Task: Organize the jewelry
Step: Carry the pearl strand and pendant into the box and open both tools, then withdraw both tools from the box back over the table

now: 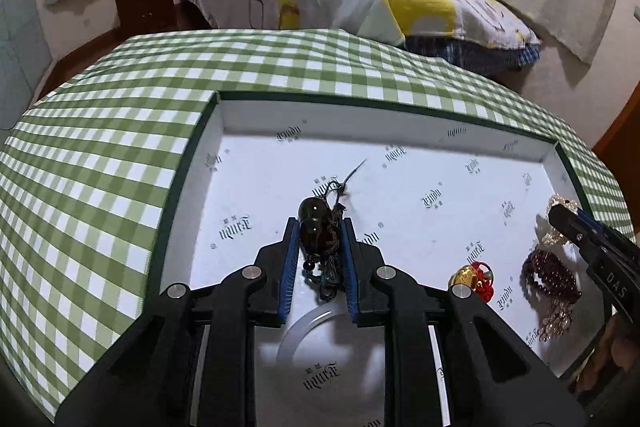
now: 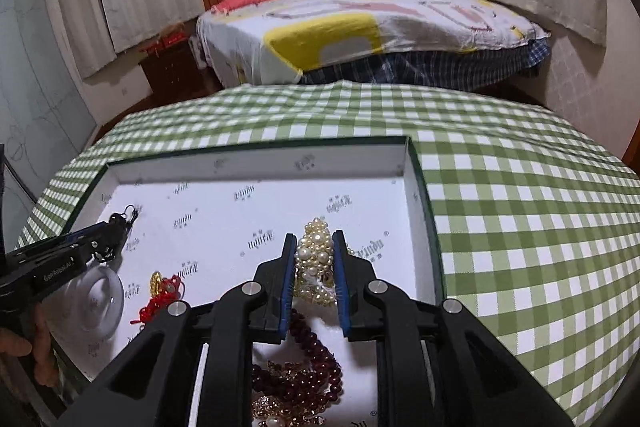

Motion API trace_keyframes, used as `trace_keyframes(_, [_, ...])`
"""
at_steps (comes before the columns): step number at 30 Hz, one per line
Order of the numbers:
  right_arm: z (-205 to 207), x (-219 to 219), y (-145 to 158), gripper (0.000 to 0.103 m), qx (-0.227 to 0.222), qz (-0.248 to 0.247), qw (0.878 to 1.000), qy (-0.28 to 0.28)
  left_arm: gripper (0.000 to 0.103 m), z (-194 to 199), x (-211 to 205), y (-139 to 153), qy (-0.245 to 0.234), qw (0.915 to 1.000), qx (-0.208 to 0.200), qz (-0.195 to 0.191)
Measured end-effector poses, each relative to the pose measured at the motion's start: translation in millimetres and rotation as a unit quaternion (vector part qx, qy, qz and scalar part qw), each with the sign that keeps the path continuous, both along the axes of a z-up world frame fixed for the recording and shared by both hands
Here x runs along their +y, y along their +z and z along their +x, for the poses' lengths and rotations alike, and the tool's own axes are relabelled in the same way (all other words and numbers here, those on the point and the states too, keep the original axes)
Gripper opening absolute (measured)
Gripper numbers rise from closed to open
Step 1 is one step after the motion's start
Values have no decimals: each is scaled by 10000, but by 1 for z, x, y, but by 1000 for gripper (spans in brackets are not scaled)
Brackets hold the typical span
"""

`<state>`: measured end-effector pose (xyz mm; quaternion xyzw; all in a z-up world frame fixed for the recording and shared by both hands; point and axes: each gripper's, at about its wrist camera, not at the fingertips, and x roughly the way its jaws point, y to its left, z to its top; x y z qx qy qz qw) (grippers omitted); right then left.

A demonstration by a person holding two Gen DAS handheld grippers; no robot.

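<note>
Inside the box [image 1: 188, 163], the left hand-held gripper [image 1: 319, 227] pinched a dark gourd pendant [image 1: 314, 215], smooth and probably slippery, while the right hand-held gripper [image 2: 314, 247] clamped a limp, light pearl bracelet [image 2: 314, 251] across its bunched strands.

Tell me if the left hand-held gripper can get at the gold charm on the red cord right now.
Probably not yet: the left hand-held gripper is shut on the dark gourd pendant. The gold charm itself lies uncovered in the box, to its right.
</note>
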<state>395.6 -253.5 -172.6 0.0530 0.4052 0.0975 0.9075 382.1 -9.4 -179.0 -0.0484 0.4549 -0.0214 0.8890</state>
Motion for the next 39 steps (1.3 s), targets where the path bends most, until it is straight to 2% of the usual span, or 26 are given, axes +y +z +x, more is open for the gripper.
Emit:
trace_keyframes(2, [1,-1,-2,21,89,-26,10000,-20,22,0,0,0,-6,10000,30,43])
trace_keyframes(5, [1,1,-3,23,121,-80,9999,42,29,1,0,0,-15,10000,55,19])
trace_keyframes(8, [0,2,0,31,58,-79,9999,82,41,2,0,2,-19,10000,29,-8])
trace_keyframes(9, [-1,1,1,48,19,-114,9999,34,48,2,0,4,-6,10000,-17,-25])
trace_keyframes(10, [-3,0,4,55,-32,-84,10000,-9,52,0,0,5,5,10000,-58,-36])
trace_keyframes(17, [-22,-8,26,55,-501,45,9987,-120,56,-21,3,22,70,9987,-501,-22])
trace_keyframes(20, [-39,-9,39,55,-747,82,9971,-136,59,-45,6,40,138,9954,-951,-52])
trace_keyframes(26, [-86,-12,60,55,-1209,-25,9924,-244,60,-95,4,65,171,9889,-1475,-63])
trace_keyframes(32, [-134,-13,65,55,-1398,-158,9896,-313,60,-144,6,77,230,9857,-1661,-173])
trace_keyframes(39, [-177,-15,53,55,-1367,-244,9898,-331,60,-191,14,70,282,9855,-1667,-152])
